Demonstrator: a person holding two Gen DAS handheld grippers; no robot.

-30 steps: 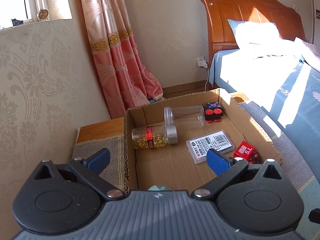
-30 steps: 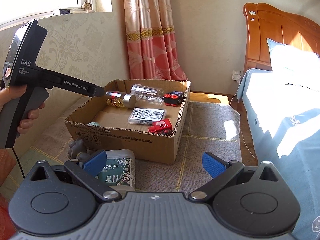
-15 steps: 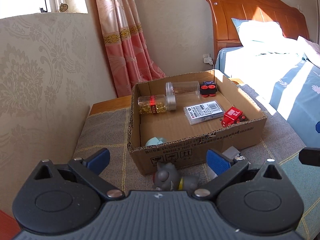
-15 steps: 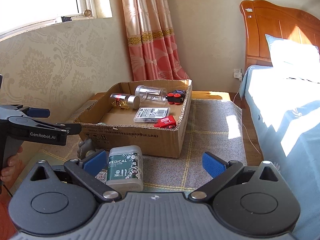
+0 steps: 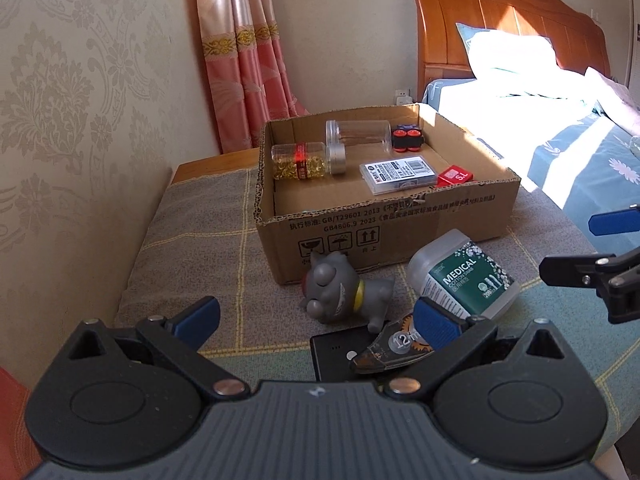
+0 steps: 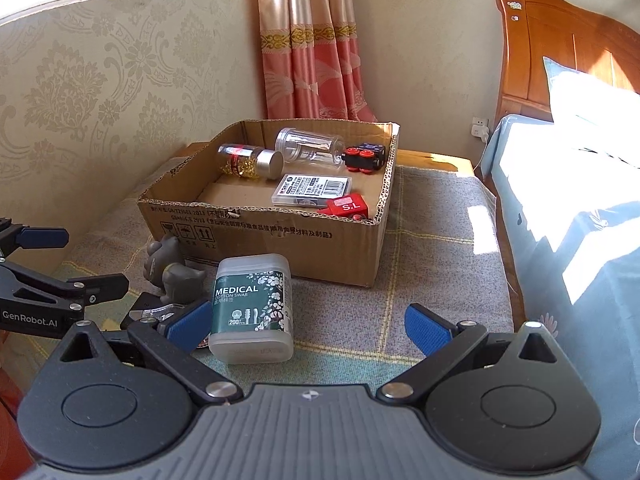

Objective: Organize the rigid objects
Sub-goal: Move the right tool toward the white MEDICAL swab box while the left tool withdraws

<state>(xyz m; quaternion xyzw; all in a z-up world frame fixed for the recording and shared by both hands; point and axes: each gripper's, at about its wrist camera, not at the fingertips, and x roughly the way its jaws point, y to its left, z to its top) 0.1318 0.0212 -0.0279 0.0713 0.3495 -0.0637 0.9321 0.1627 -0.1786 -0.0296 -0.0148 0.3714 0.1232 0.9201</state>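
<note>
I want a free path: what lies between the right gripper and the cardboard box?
The cotton swab container, seen in the right wrist view, between the right gripper and cardboard box.

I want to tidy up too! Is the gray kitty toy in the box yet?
No, it is out. The gray kitty toy lies on the blanket in front of the cardboard box.
</note>
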